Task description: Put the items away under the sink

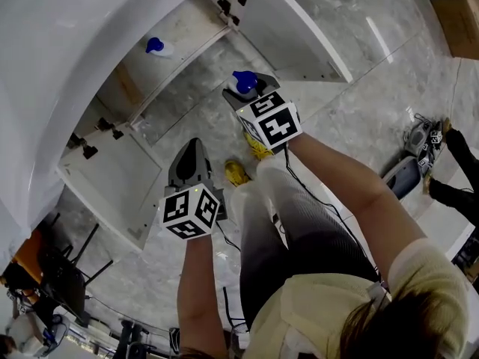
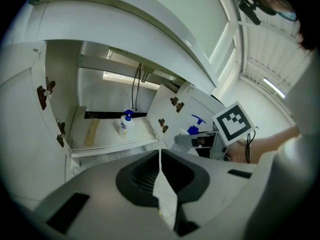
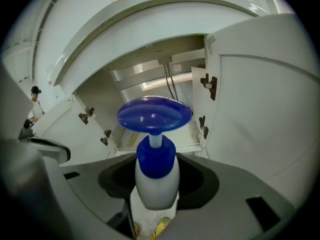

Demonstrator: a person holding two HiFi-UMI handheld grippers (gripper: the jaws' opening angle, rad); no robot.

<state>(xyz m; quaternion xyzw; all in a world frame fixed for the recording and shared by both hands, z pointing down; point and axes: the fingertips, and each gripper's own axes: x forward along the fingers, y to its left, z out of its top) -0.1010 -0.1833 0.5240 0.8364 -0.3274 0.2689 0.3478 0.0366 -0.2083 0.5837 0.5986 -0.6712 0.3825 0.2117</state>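
The under-sink cabinet (image 1: 168,51) stands open, and a white pump bottle with a blue top (image 1: 157,47) stands on its floor; the left gripper view shows this bottle (image 2: 126,124) too. My right gripper (image 1: 241,96) is shut on a second white bottle with a blue pump head (image 1: 245,83), held upright in front of the opening. In the right gripper view that bottle (image 3: 155,176) fills the space between the jaws of the right gripper (image 3: 156,186). My left gripper (image 1: 193,146) hangs lower left of it, jaws together and empty. The left gripper (image 2: 160,159) points at the cabinet.
Both cabinet doors are swung wide: the left door (image 1: 112,185) and the right door (image 1: 299,36). Hoses (image 2: 136,86) hang at the cabinet's back. My yellow shoes (image 1: 238,172) stand on the marble floor. Gear and another person's arm (image 1: 430,152) are at the right.
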